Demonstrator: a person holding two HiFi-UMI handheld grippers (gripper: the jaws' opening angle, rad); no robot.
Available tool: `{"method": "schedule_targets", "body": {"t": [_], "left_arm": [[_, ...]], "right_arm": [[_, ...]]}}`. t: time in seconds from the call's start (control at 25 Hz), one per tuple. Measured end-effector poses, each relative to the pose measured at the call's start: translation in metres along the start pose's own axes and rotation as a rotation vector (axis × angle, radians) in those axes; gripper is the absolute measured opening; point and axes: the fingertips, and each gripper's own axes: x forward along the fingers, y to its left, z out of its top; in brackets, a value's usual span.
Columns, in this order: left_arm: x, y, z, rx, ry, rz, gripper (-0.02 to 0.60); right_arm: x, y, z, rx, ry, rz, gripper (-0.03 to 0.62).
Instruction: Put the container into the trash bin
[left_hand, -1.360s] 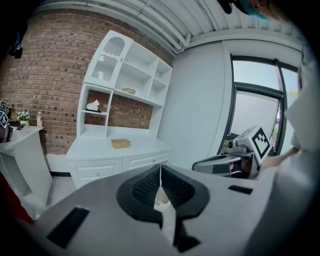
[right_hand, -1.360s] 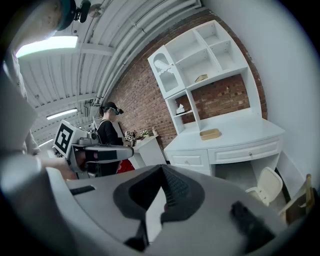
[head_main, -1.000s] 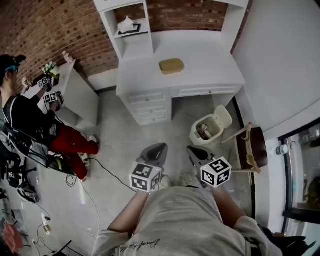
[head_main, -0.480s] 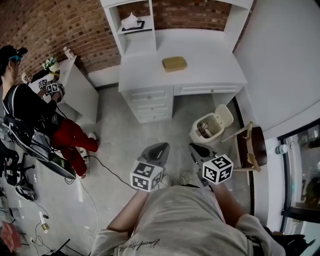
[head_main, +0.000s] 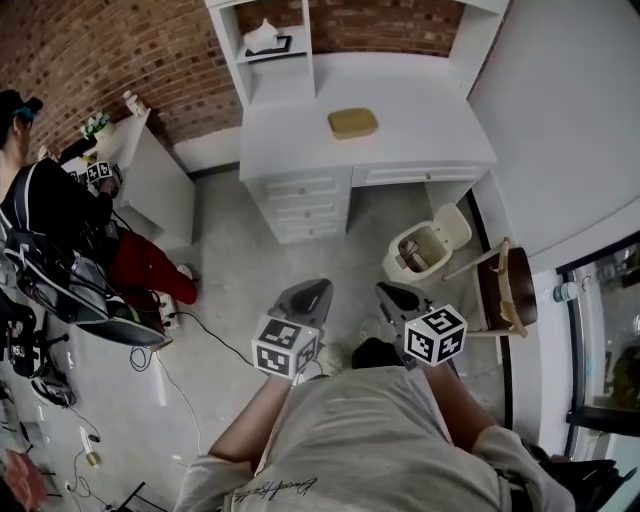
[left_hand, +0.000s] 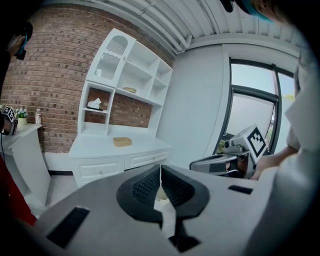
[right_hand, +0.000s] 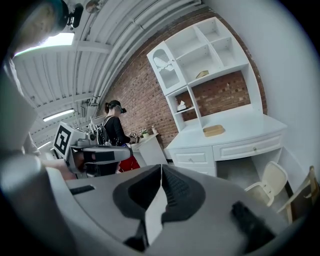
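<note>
Left hand-held gripper (head_main: 305, 298) and right hand-held gripper (head_main: 398, 299) both closed, empty. Tan container (head_main: 353, 122) well ahead of them on the table (head_main: 420, 120); open trash bin (head_main: 425, 248) near, ahead-right of the right one.

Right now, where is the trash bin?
In the head view, the trash bin stands open on the floor at right, between the white desk and the wooden chair.

Left gripper (left_hand: 160, 168) jaws meet tip to tip, facing a white desk (left_hand: 95, 148) bearing a tan container (left_hand: 122, 142); right gripper (left_hand: 196, 164) alongside, brick wall (left_hand: 45, 75) behind
</note>
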Motion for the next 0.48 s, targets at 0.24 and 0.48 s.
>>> {"method": "schedule_targets", "body": {"t": [0.24, 0.48], "left_arm": [[0.017, 0.015, 0.013, 0.004, -0.017, -0.007, 0.018], [0.06, 0.037, 0.038, -0.015, -0.045, 0.011, 0.018]], "right_arm": [[0.015, -0.02, 0.012, 0.001, 0.006, -0.011, 0.029], [0.044, -0.066, 0.029, -0.015, 0.026, 0.008, 0.029]]}}
